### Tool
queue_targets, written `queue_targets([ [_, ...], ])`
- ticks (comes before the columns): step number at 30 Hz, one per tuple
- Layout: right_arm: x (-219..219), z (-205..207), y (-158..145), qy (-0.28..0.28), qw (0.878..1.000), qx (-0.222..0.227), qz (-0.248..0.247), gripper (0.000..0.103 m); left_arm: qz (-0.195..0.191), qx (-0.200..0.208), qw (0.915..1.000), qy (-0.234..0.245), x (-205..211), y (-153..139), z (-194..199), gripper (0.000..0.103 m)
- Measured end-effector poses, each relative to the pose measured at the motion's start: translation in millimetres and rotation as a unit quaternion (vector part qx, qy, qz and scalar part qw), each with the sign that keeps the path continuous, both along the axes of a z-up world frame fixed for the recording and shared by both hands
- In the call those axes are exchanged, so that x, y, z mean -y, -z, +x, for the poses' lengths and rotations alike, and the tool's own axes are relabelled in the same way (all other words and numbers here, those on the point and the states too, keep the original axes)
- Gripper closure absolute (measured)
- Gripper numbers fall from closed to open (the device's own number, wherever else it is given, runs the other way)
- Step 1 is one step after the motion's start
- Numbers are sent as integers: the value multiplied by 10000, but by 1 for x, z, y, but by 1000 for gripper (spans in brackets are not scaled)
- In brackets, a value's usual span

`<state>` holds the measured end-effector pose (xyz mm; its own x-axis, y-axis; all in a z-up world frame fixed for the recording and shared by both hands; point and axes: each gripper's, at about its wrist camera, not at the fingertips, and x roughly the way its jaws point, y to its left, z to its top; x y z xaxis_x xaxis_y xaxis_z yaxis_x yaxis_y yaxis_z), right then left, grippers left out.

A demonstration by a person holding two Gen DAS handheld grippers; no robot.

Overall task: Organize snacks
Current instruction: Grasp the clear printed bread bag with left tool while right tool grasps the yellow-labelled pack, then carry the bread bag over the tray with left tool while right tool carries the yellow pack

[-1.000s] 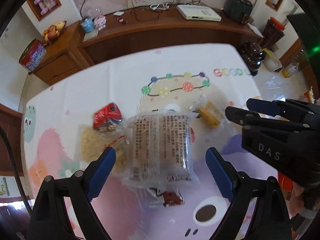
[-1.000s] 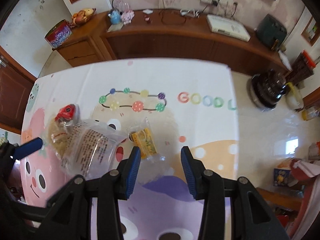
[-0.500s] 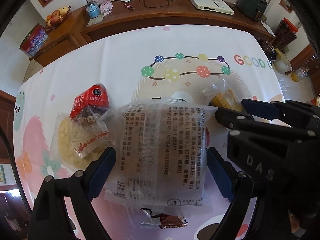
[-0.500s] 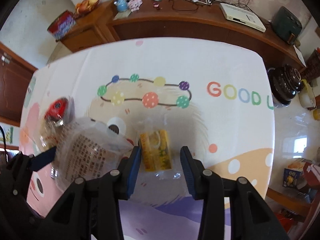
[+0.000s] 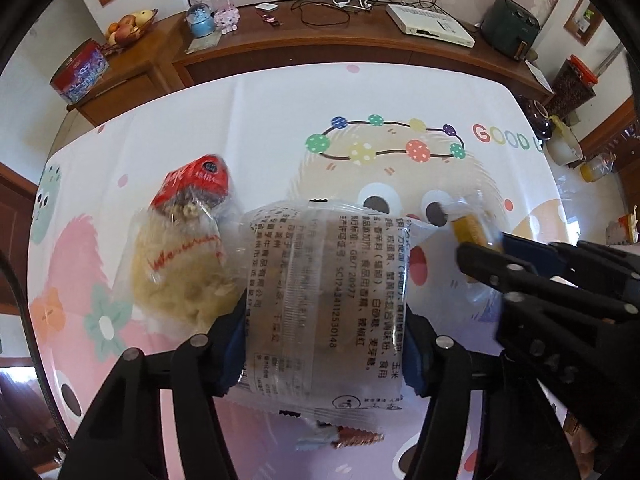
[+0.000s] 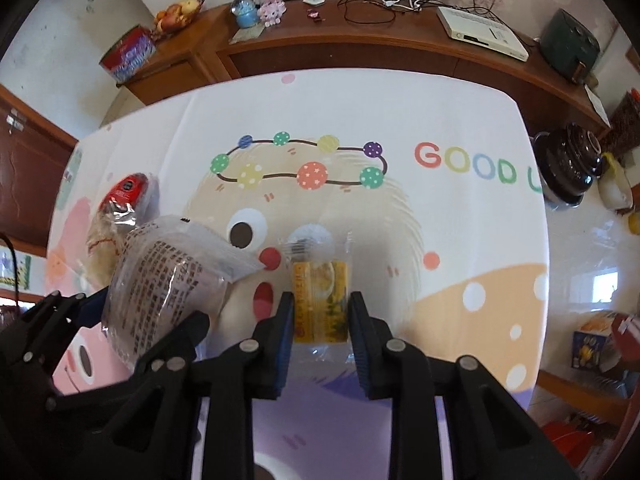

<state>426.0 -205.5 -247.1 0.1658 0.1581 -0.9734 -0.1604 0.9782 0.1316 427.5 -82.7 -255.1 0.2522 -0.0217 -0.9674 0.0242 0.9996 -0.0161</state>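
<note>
Snack packets (image 5: pixel 326 300): clear, glossy, crinkled plastic film. Tablecloth (image 6: pixel 400 112): smooth printed sheet, slight sheen. Sideboard (image 5: pixel 304 46): polished brown wood. Grippers' fingers (image 6: pixel 362 344): matt black plastic, blue pads.

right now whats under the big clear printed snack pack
A small brown foil-wrapped snack pokes out from under the big clear printed snack pack's near edge; the rest beneath is covered.

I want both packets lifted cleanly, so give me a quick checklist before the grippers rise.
1. Left gripper straddles the large clear packet, jaws closing: ok.
2. Right gripper straddles the yellow packet, jaws closing: ok.
3. Firm grip on both: cannot tell.
4. Red-topped packet free of the large packet: not ok, they overlap.
5. Small brown wrapper free underneath: cannot tell.
</note>
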Motion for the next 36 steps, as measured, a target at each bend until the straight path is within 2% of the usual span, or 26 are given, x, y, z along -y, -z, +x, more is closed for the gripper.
queue_targets([
  [7, 8, -29, -30, 152, 9992, 171, 330, 76, -51, 269, 9996, -3, -13, -33, -26, 44],
  [16, 4, -76, -75, 275, 9969, 401, 611, 76, -219, 776, 9967, 23, -36, -99, -76, 44],
  [24, -2, -128, -126, 274, 9934, 740, 836, 76, -445, 1107, 9928, 90, -61, -154, -137, 44],
  [31, -9, -184, -162, 250, 9888, 948, 1121, 76, -623, 1252, 9899, 249, -74, -181, -200, 44],
  [36, -16, -231, -176, 163, 9878, 1015, 1173, 76, -741, 1249, 9887, 366, -80, -185, -243, 44],
])
